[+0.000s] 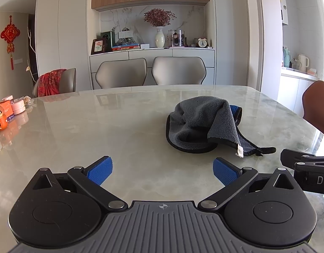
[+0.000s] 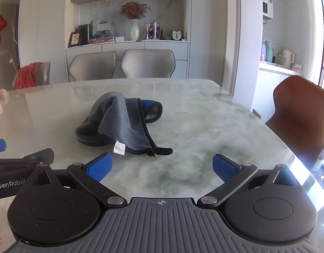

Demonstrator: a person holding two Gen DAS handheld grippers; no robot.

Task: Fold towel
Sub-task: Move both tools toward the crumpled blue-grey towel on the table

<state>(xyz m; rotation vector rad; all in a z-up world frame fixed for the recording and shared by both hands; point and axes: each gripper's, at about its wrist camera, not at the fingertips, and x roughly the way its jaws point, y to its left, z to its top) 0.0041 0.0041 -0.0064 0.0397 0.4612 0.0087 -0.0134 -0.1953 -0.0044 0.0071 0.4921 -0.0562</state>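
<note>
One towel, two grippers, four chairs, one table.

Bright daylight, seemingly from the right, glares; fisheye edges bend.

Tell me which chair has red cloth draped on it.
The far-left chair at the table's end, holding the red cloth; the two grey chairs opposite and the brown one are bare.

My left wrist camera is looking forward low over the table, the towel lying ahead and right of its claw. My right one is facing alike, seeing it ahead-left; both are sharing it.
</note>
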